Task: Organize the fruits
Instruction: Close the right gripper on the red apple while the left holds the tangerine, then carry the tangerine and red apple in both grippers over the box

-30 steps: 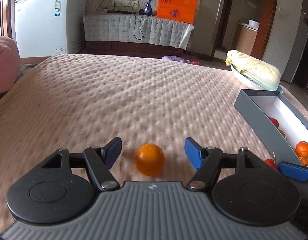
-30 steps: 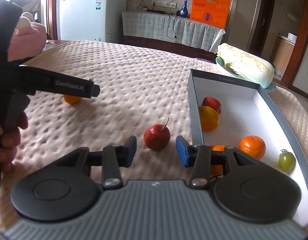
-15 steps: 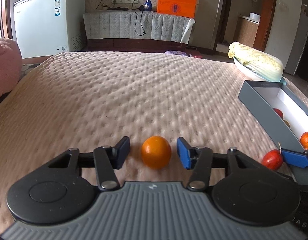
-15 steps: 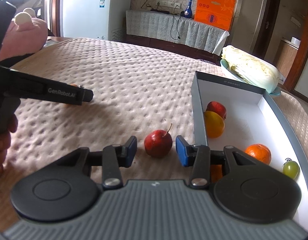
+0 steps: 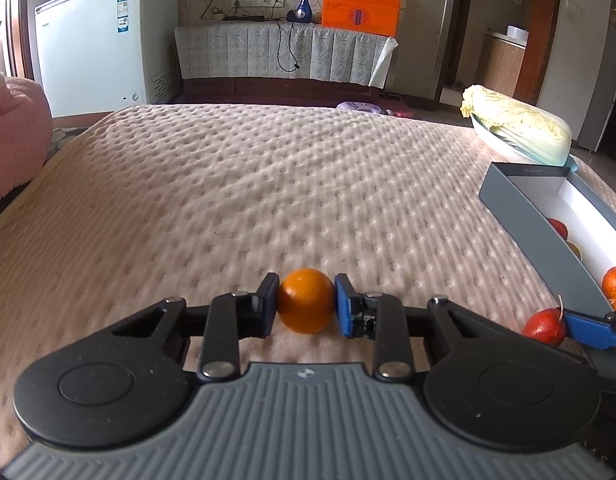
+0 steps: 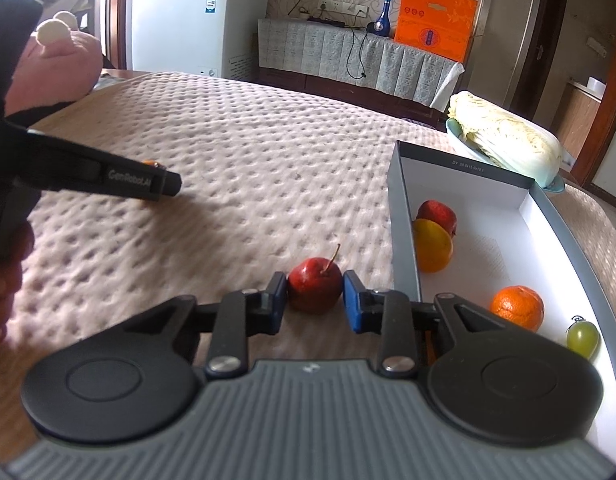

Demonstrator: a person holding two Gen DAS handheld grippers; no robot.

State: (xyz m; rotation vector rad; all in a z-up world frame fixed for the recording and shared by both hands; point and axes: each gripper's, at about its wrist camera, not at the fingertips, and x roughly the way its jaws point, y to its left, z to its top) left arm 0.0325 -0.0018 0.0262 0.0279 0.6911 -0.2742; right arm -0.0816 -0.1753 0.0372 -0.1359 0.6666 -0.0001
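Note:
On the quilted beige bed cover, an orange [image 5: 305, 300] sits between the pads of my left gripper [image 5: 305, 295], which is shut on it from both sides. In the right wrist view a red apple [image 6: 315, 290] with a stem lies just left of the grey box [image 6: 404, 216]. My right gripper [image 6: 315, 294] is closing its jaws on the apple, and both pads touch its sides. The left wrist view shows the same apple [image 5: 544, 326] against a blue fingertip [image 5: 586, 330]. Both fruits rest on the cover.
The box holds a red apple [image 6: 438, 214], a yellow-orange fruit [image 6: 432, 250], a tangerine [image 6: 516, 307] and a green grape [image 6: 582, 335]. A cabbage [image 6: 504, 140] on a plate lies behind it. A pink plush [image 6: 55, 68] and a person's hand [image 6: 3, 280] are at the left.
Both grippers closed their jaws: the left from wide apart onto the orange, the right from a small gap onto the red apple. Neither fruit has left the cover.

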